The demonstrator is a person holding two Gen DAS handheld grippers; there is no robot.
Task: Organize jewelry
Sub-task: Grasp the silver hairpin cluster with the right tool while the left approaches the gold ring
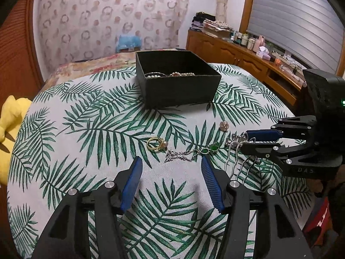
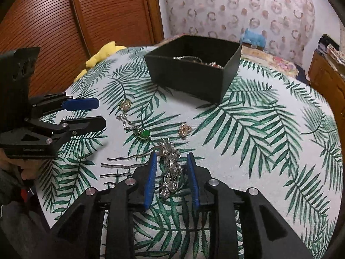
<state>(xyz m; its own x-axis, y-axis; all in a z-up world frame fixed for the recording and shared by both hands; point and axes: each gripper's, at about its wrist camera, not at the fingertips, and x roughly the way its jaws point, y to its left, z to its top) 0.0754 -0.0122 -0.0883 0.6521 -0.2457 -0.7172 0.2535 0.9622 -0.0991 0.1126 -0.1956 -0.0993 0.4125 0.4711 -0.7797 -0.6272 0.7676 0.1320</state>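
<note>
Four loose pieces counted on the leaf-print tabletop [image 1: 90,116], near side of an open black box [image 1: 176,82] already holding pearls and bangles.

Farthest left: gold ring [image 1: 155,144] with a pale pearl. Judged light, hard and slippery, likely to roll; best pinched across the band.

Next right: silver chain necklace [image 1: 185,154] with a green pendant [image 1: 212,147]. Judged limp and prone to trail or snag; best lifted at the pendant, the one stiff part.

Behind that, a little further right: small pinkish flower piece [image 1: 223,126], too small to tell earring from brooch. Looked tiny and easy to lose from a grip.

Farthest right: silver hair comb [image 2: 170,168], a cluster of glittering leaves on top with wavy prongs running out to the left in the right wrist view. Judged stiff but delicate, the prongs thin and bendable; firmest hold across the ornate head, not the prongs.

Left claw [image 1: 172,179]: spread, nothing between the blue pads, hovering just short of the chain.

Right claw [image 2: 172,172]: part spread, straddling the comb's head, with the pads apparently not yet pressing on it.
</note>
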